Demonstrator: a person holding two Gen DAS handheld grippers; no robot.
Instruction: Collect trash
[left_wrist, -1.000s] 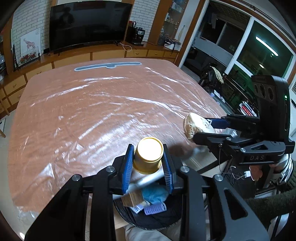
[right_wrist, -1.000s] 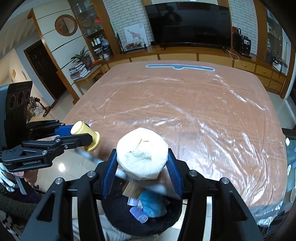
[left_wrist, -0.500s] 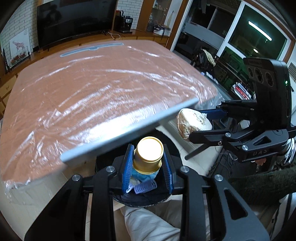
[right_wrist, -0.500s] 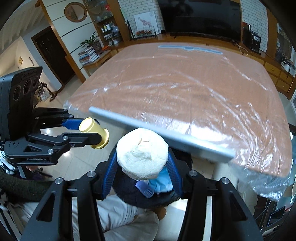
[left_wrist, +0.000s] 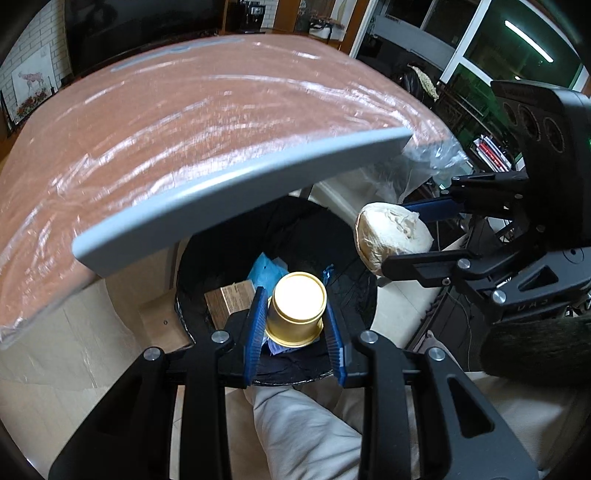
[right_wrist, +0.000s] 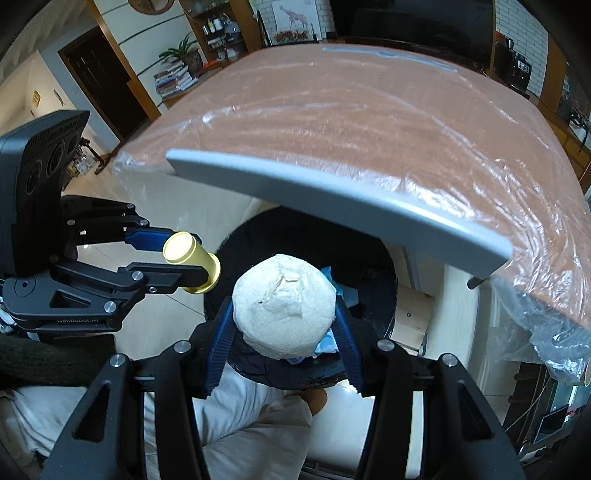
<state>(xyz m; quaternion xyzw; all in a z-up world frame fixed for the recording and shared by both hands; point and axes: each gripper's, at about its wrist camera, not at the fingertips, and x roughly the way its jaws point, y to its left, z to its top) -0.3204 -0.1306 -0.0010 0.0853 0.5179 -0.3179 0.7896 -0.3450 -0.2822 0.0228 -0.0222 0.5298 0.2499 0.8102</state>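
Note:
My left gripper is shut on a small gold cup and holds it above a black trash bin that stands below the table's near edge. My right gripper is shut on a white wad of paper, also over the bin. The bin holds a brown carton and blue plastic scraps. In the right wrist view the left gripper with the gold cup is at the left. In the left wrist view the paper wad is at the right.
The table, covered in clear plastic film, has a grey front edge just beyond the bin. My lap in pale trousers is below the grippers. A TV and wooden cabinets line the far wall.
Both grippers have drawn back from over the table and tilted down. They now hold the cup and the paper wad above the bin below the table edge.

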